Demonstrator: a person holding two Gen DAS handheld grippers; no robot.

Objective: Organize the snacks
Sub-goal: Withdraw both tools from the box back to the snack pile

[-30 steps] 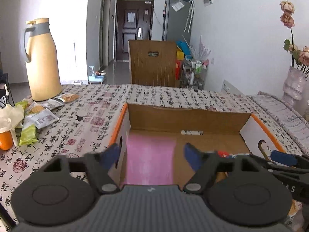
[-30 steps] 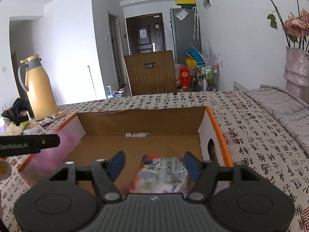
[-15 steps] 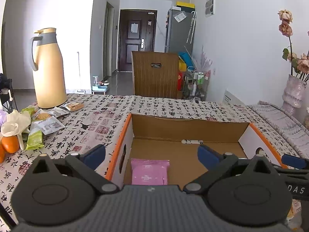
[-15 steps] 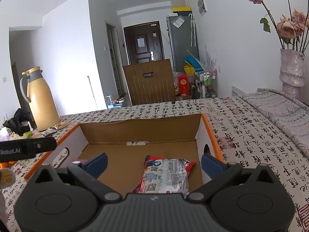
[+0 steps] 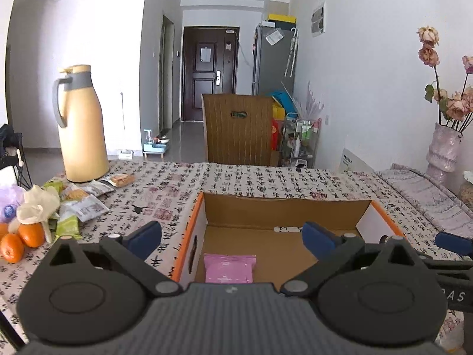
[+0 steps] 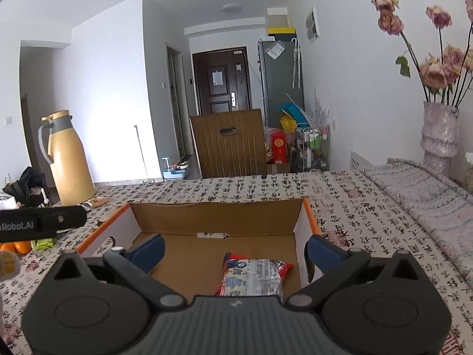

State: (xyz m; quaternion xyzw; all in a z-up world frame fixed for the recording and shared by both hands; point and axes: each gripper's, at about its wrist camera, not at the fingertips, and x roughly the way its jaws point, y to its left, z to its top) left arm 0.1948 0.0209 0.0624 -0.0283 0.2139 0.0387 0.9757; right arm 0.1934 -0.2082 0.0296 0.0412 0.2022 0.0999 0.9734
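Note:
An open cardboard box (image 5: pixel 283 210) with orange rims sits on the table; it also shows in the right wrist view (image 6: pixel 218 214). A pink packet (image 5: pixel 230 267) lies flat at its left near corner. A red and silver snack bag (image 6: pixel 252 275) lies on its floor at the right. My left gripper (image 5: pixel 233 236) is open and empty, raised above the box's near edge. My right gripper (image 6: pixel 235 250) is open and empty, above the snack bag. Several loose snack packets (image 5: pixel 81 198) lie on the table at the left.
A tall yellow thermos (image 5: pixel 81 124) stands at the back left of the table. Oranges (image 5: pixel 20 236) and a crumpled bag lie at the left edge. A vase of dried roses (image 6: pixel 439 136) stands at the right. A wooden chair back (image 5: pixel 238 130) is behind the table.
Both grippers opened and let go of their packets, which now lie in the box. Both grippers have risen and pulled back from the box.

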